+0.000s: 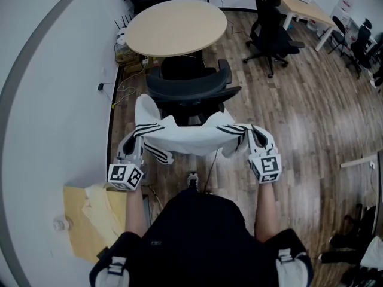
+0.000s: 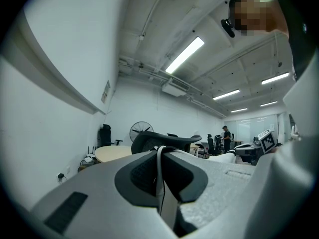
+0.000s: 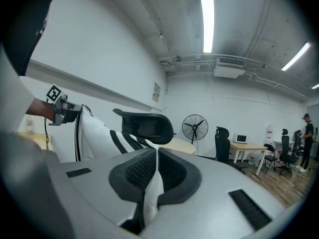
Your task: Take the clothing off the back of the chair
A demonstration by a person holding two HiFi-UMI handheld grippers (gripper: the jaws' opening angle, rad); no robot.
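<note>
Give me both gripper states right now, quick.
Left gripper: jaws closed on the white striped garment.
Right gripper: jaws closed on the same garment's other end.

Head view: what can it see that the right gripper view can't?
Only the head view shows the marker cube on the right hand-held gripper. Only the right gripper view shows the ceiling lamp. Both show the striped clothing, the chair and the round table.
</note>
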